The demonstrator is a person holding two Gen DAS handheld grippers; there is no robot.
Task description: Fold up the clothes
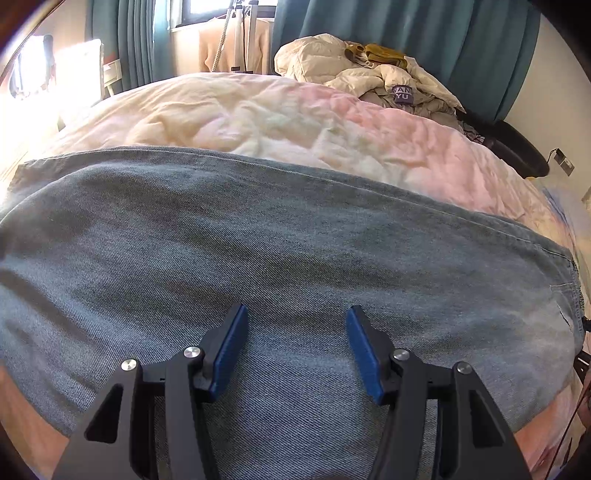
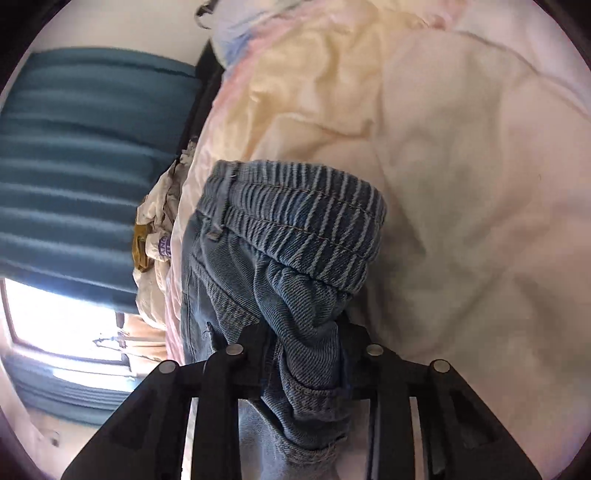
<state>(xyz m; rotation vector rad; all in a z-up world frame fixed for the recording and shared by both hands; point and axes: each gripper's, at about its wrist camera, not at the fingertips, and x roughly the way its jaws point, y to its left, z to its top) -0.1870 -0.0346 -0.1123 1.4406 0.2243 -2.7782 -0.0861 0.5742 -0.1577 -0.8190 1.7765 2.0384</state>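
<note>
Blue denim jeans [image 1: 280, 258] lie spread flat across the bed, filling the lower half of the left wrist view. My left gripper [image 1: 295, 314] hovers just above the denim, open, its blue pads [image 1: 231, 350] wide apart with nothing between them. In the right wrist view, which is rolled sideways, my right gripper [image 2: 303, 332] is shut on a bunched fold of the jeans near the elastic waistband [image 2: 306, 218]. The gathered denim hides its fingertips. The ribbed waistband stands up above the jaws.
A crumpled pink and cream quilt [image 1: 280, 118] covers the bed beyond the jeans. A cream puffer jacket [image 1: 369, 74] lies heaped at the far right. Teal curtains [image 1: 480, 48] and a window [image 1: 207, 11] are behind. A dark chair [image 1: 517, 147] stands at the bed's right.
</note>
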